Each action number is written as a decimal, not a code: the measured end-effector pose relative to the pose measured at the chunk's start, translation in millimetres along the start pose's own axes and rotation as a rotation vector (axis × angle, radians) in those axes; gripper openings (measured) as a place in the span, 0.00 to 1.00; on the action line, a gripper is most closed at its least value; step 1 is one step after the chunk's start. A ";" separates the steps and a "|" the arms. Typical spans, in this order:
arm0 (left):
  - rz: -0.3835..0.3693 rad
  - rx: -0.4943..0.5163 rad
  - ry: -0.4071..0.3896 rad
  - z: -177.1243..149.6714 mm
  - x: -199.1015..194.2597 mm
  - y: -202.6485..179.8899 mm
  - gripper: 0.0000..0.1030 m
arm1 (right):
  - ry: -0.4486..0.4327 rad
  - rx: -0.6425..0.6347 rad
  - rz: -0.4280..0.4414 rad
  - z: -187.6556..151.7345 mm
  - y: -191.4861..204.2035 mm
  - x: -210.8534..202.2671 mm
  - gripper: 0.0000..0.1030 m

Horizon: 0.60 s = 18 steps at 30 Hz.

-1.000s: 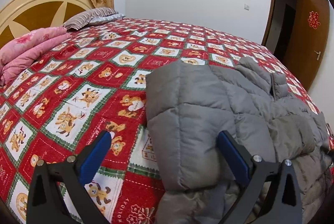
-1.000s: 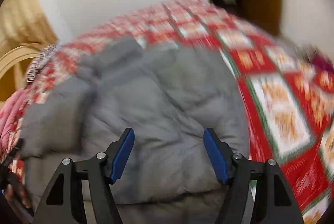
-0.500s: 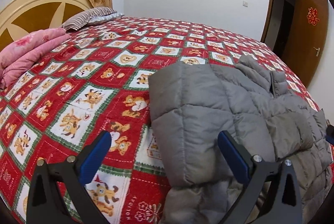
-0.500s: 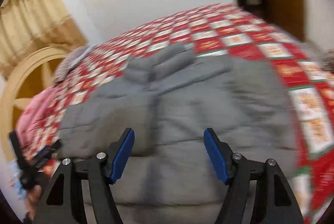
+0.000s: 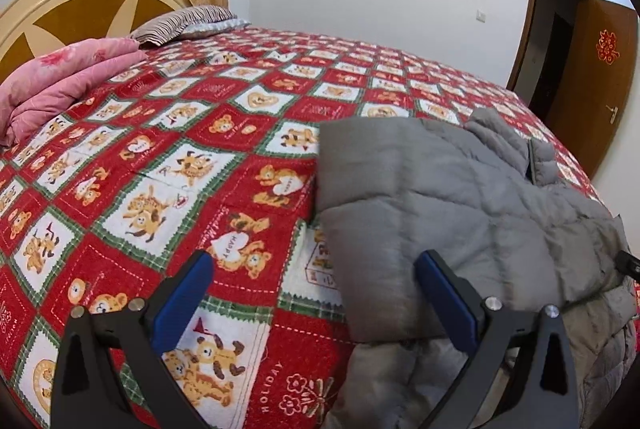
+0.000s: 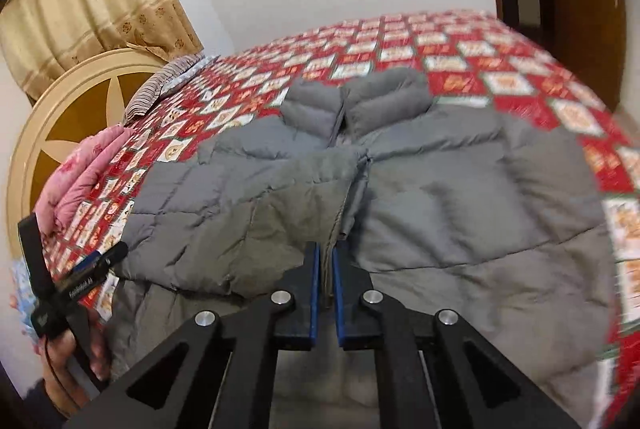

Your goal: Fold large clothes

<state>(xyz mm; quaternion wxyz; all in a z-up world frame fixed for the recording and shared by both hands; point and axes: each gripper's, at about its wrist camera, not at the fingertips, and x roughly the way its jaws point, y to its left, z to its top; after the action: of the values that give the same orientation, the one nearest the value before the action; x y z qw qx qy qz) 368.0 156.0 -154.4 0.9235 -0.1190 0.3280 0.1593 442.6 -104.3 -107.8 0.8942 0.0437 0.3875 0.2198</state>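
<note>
Both grippers work the grey puffer jacket (image 6: 440, 197): my right gripper (image 6: 325, 269) has just clamped its zipper edge near the bed's (image 5: 240, 133) near edge to steady the fold; my left gripper (image 5: 316, 293) gapes empty.

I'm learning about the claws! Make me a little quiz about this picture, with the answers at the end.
1. True or false: the left claw is open.
2. What is the right claw pinching? A) a towel B) the grey jacket C) a sock
3. Fill in: the jacket is spread out on a ____.

Key: 1 true; 2 B, the claw is shut on the jacket's front edge; 3 bed.
</note>
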 end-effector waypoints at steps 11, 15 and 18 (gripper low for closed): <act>0.032 0.015 0.091 4.2 2.7 1.9 1.00 | 0.043 0.068 -0.111 -32.8 -61.7 -21.2 0.05; 0.040 0.069 0.068 21.7 -19.0 1.4 1.00 | 0.061 0.051 -0.131 -45.1 -66.0 -22.5 0.05; 0.044 0.078 0.064 33.9 -24.8 0.8 1.00 | 0.080 0.077 -0.081 -52.5 -70.1 -26.4 0.05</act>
<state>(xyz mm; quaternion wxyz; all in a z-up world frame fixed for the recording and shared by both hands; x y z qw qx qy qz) 368.8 162.4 -112.8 0.9127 -0.0807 0.3660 0.1628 414.4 -183.4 -144.0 0.8839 0.0535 0.4324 0.1700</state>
